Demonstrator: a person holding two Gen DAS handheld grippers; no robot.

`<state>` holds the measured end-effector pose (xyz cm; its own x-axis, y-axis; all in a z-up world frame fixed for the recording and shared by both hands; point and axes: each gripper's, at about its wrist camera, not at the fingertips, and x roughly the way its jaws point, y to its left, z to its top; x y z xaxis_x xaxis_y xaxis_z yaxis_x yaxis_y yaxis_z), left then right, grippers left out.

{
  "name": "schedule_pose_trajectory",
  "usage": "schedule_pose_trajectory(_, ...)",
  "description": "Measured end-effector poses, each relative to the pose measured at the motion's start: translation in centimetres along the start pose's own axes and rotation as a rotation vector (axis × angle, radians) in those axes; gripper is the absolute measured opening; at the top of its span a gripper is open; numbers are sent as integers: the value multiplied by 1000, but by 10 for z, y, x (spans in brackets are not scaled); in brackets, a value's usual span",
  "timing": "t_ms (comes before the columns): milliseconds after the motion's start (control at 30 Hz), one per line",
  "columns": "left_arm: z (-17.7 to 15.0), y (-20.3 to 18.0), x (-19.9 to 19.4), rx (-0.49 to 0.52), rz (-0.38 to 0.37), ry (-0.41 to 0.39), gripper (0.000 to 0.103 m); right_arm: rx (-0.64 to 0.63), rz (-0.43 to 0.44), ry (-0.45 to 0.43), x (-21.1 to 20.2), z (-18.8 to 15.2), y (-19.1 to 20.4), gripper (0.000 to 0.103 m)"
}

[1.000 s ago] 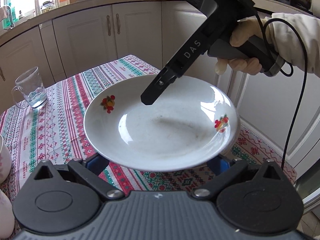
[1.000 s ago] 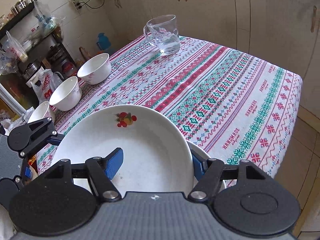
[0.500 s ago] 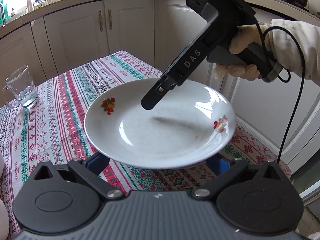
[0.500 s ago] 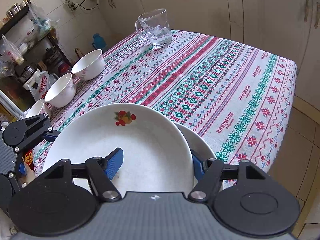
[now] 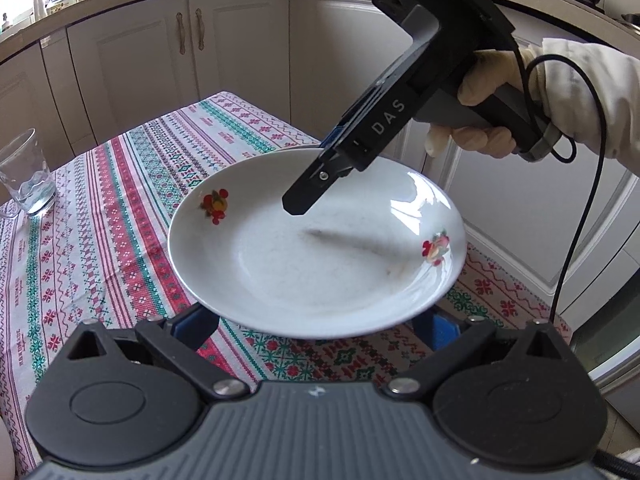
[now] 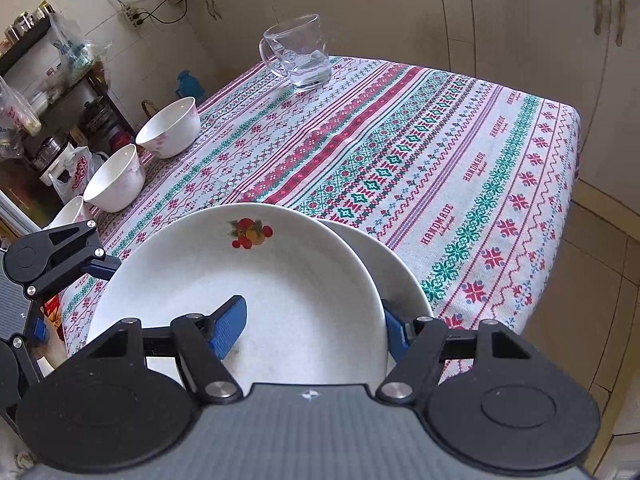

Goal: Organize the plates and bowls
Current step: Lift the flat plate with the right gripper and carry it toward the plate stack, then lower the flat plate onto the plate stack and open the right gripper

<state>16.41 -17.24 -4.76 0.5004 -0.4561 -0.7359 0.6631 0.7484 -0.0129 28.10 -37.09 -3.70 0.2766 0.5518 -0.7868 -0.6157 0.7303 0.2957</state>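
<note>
A white plate with fruit prints (image 5: 316,256) hangs in the air above the table. My right gripper (image 6: 312,332) is shut on its rim, one blue pad (image 6: 228,326) over the plate and the other under it. A second white plate (image 6: 394,280) lies on the table, partly under the held one. My left gripper (image 5: 316,326) is open, its jaws spread wide below the plate's near edge, apart from it. Three white bowls (image 6: 170,128) stand in a row at the table's left edge.
A glass mug (image 6: 300,56) with a little water stands at the far corner of the striped tablecloth (image 6: 460,152). White kitchen cabinets (image 5: 224,52) stand behind the table. A cluttered shelf (image 6: 44,92) is beyond the bowls.
The held plate and both grippers have drifted along the table, away from the glass mug. The second plate has come into view beneath the held one.
</note>
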Motion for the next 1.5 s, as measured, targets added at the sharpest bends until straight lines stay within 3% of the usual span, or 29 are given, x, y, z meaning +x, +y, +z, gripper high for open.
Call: schedule_pose_trajectory(1500,-4,6,-7,-28,-58,-51,102,48,-132,8,-40,-27,15,79)
